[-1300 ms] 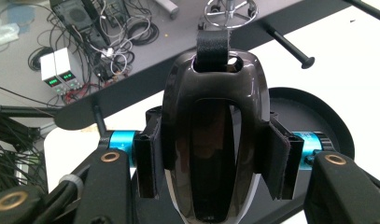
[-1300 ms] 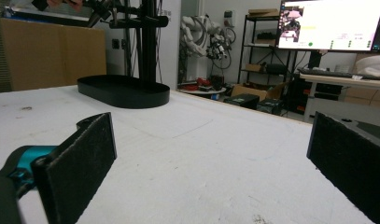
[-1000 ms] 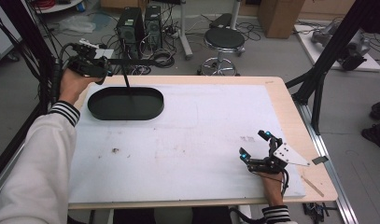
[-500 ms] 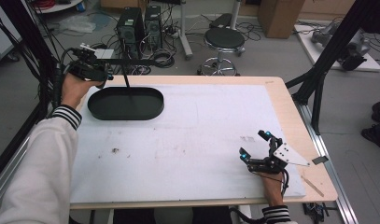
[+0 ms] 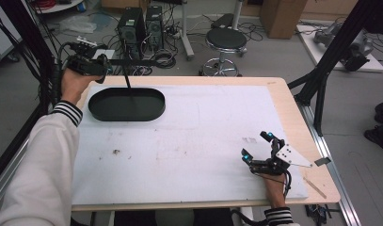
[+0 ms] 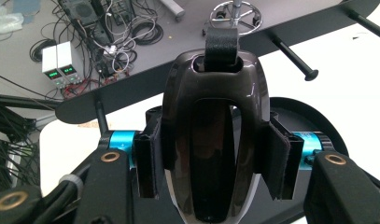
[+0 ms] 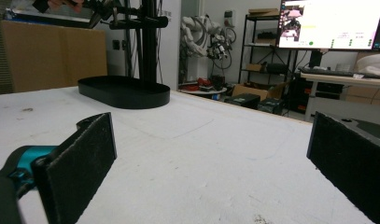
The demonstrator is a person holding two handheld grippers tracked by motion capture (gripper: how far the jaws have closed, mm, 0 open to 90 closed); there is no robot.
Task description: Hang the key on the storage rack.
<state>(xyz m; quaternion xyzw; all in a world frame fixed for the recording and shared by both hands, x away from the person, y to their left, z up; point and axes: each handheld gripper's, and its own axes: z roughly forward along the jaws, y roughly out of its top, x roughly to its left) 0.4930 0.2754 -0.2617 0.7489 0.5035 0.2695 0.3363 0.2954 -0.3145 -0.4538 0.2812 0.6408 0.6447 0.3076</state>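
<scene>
Step in hand: by my reading, hanging the glossy dark hanger-like piece on the stand, near the upper left of the high view.
Left gripper: closed on the glossy piece, pads pressing both its flanks; a black strap sticks up from the slot at its top.
Where the piece is: centre of the left gripper view, held up over the oval tray and level with the stand's crossbar, whose pegs point toward the lower right of that view.
Doing it well: keep the grip square and firm (the surface looks slick, so it may twist), bring the strap loop to a peg end, slide it on, and release only when the peg carries the weight.
Right gripper: jaws spread wide with nothing between them, resting low on the white table cover at the lower right of the high view.
Tray: black, oval, shallow rim, upper left of the cover; the stand's post rises from it.
Tray contents: nothing loose that I can make out in the right gripper view.
</scene>
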